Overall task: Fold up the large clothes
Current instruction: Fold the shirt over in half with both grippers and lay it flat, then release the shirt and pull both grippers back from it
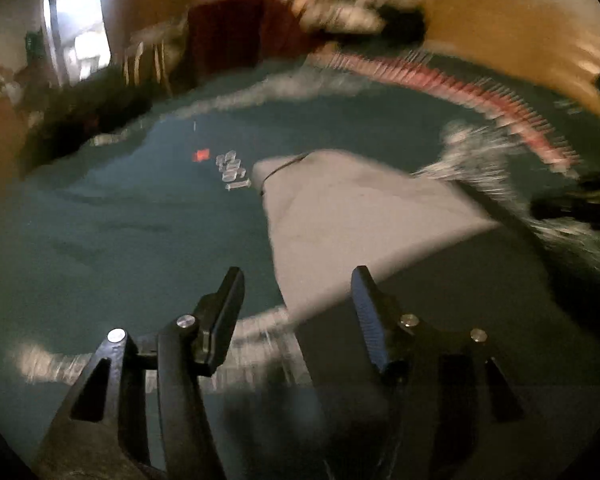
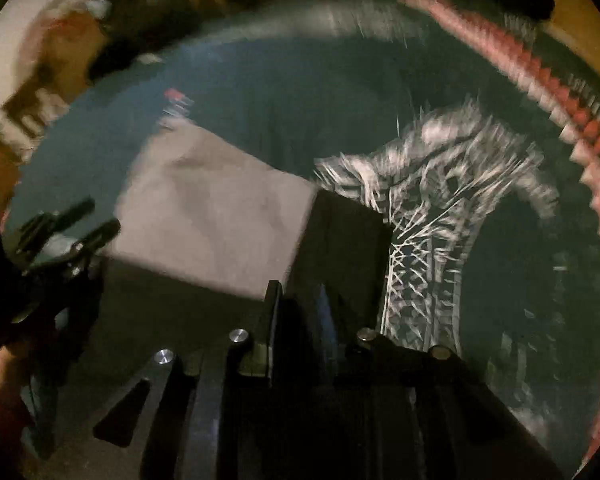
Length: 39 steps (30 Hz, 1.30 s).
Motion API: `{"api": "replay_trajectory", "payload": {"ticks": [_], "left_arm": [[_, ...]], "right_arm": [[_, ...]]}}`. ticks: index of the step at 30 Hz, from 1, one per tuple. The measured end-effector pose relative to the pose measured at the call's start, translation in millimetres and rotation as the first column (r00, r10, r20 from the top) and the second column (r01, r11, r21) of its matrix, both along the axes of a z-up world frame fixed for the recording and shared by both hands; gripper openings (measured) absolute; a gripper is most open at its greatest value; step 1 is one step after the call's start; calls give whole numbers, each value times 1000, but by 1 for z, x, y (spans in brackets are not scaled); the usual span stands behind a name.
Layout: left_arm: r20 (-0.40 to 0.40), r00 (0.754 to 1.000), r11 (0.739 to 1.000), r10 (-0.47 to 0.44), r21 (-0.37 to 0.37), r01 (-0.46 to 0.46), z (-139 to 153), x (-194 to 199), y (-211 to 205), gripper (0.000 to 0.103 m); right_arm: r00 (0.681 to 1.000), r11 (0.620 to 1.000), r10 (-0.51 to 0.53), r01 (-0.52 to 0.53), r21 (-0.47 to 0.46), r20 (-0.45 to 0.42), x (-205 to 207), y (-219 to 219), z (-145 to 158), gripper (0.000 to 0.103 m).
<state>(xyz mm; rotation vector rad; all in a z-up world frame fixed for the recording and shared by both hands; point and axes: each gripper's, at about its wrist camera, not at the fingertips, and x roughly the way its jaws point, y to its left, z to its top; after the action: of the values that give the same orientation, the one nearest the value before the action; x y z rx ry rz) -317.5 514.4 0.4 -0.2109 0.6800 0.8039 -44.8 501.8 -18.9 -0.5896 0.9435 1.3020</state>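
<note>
A large garment lies on the teal bedspread (image 1: pixel 120 240), with a light grey part (image 1: pixel 360 216) and a dark part (image 1: pixel 460 304). My left gripper (image 1: pixel 298 292) is open, its fingers either side of the grey part's near corner and pressing on nothing. It shows at the left of the right wrist view (image 2: pixel 76 224). My right gripper (image 2: pixel 300 308) has its jaws close together on a raised flap of the garment's dark cloth (image 2: pixel 348 240), which hides part of the bedspread's tower print. That gripper also shows at the right edge of the left wrist view (image 1: pixel 572 204). Both views are blurred.
The bedspread carries a white tower print (image 2: pixel 428 208) and a red-and-white border (image 2: pixel 580 128). A small red item (image 1: pixel 201 155) and some clear pieces (image 1: pixel 232 172) lie beyond the garment. Dark clutter (image 1: pixel 80 120) and furniture stand past the far edge.
</note>
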Motion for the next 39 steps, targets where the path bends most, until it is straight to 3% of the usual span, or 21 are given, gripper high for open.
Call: {"api": "replay_trajectory", "payload": {"ticks": [3, 7, 10, 12, 13, 15, 17, 19, 22, 26, 31, 35, 39], "left_arm": [[39, 998, 999, -50, -11, 50, -5, -37, -63, 55], [-64, 997, 996, -33, -90, 28, -53, -49, -96, 57], [-70, 997, 997, 13, -74, -18, -40, -45, -97, 60], [-51, 998, 997, 47, -57, -50, -23, -48, -101, 60], [-44, 997, 997, 65, -49, -67, -15, -52, -107, 61], [-48, 992, 992, 120, -40, -122, -10, -64, -121, 75], [-47, 987, 985, 156, -60, -159, -12, -74, -131, 81], [-77, 979, 978, 190, -73, -195, -24, -83, -145, 85], [-115, 973, 972, 201, -100, -213, -43, -81, -152, 90], [-185, 962, 941, 203, -235, -244, -83, -74, -147, 103], [-162, 961, 935, 223, -242, -258, -86, -74, -141, 103], [-164, 954, 932, 252, -225, -285, -87, -72, -140, 103], [-198, 945, 913, 259, -268, -306, -79, -66, -131, 103]], "right_arm": [[997, 996, 16, -22, 81, 73, -34, -72, 16, 25], [998, 998, -36, 33, 46, 50, -59, -141, -19, 25], [998, 998, -65, 65, -22, 8, -59, -161, -55, 26], [997, 997, -67, 68, -22, 41, -61, -167, -49, 26], [996, 998, -66, 67, -13, 65, -65, -167, -38, 30], [995, 996, -70, 67, 51, 73, -76, -183, -16, 41], [993, 993, -92, 86, 83, 78, -87, -201, -3, 69], [986, 988, -137, 130, 80, 93, -98, -228, -4, 80], [979, 982, -191, 191, 12, 71, -106, -260, -26, 85], [970, 971, -220, 227, -70, 101, -110, -279, -59, 86], [967, 968, -229, 239, -79, 112, -111, -276, -74, 103], [963, 961, -243, 255, -103, 118, -112, -270, -78, 103], [969, 960, -229, 241, -145, 93, -106, -261, -76, 103]]}}
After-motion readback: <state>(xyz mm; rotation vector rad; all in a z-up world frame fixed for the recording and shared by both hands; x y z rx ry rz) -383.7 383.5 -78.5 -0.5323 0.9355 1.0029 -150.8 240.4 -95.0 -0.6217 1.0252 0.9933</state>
